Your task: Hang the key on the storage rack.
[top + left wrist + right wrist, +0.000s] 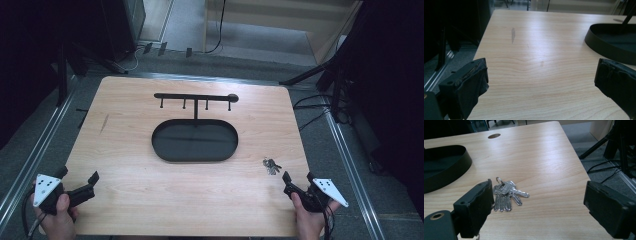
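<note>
Nearest the person, the right gripper (pixel 296 181) sits at the table's (pixel 125 200) near right corner, jaws spread wide with nothing between them. Just beyond it lies the bunch of keys (pixel 271 166), flat on the wood, near the right end of the oval tray (pixel 165 155) but well short of touching its rim. In the right gripper view the keys (pixel 506 195) fan out on their ring right ahead of the spread jaws, closer to the jaw at that view's left, with the tray's wall (pixel 449 167) farther off at the left edge.

The left gripper (pixel 80 186) waits at the near left corner, far from the tray, its jaws also parted and empty; the left gripper view shows bare wood between them.

Beyond the tray's far rim a post rises to the hook rail (pixel 195 97), whose pegs all hang bare.

As a judgement, the work has hardly begun: the keys lie unheld, and the likely job, lifting them by the ring onto a peg or setting them in the tray, is all still to do. The first step would be closing the right jaws on the bunch.

Hard to make out: how many keys there are, since they overlap; the ring is small and partly tucked behind the left-hand jaw in the right gripper view. The pegs' tips are too small to judge.
</note>
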`<state>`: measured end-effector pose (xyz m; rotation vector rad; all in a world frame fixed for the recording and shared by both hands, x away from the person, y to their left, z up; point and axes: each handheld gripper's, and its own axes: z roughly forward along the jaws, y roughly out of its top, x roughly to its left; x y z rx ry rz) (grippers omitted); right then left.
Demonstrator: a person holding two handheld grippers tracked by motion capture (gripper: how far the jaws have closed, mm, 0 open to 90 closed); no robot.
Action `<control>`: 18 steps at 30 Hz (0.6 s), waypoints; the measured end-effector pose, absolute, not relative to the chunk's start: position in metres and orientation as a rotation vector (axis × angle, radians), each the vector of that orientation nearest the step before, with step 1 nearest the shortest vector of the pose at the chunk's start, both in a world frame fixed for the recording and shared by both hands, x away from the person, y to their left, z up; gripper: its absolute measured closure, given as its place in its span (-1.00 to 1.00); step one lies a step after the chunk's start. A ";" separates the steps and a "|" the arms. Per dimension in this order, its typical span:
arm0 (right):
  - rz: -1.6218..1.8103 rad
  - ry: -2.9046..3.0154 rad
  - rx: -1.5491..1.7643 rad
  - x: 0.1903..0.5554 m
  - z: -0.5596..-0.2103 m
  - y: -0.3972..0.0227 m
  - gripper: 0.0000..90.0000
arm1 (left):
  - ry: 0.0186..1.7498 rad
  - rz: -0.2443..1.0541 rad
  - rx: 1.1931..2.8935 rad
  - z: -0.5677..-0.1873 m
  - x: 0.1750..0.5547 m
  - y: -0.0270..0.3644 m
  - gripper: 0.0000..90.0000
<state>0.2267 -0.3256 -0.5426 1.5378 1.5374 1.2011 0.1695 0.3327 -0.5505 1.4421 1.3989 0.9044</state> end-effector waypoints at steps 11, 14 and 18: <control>1.183 1.654 1.564 0.234 -0.540 -0.320 -0.42 | 1.416 0.879 1.435 -0.552 0.171 0.334 -1.00; 1.136 1.744 1.555 0.243 -0.533 -0.316 -0.18 | 1.412 0.877 1.434 -0.552 0.171 0.334 -1.00; 0.976 1.930 1.565 0.264 -0.512 -0.304 -0.09 | 1.399 0.911 1.416 -0.552 0.167 0.334 -1.00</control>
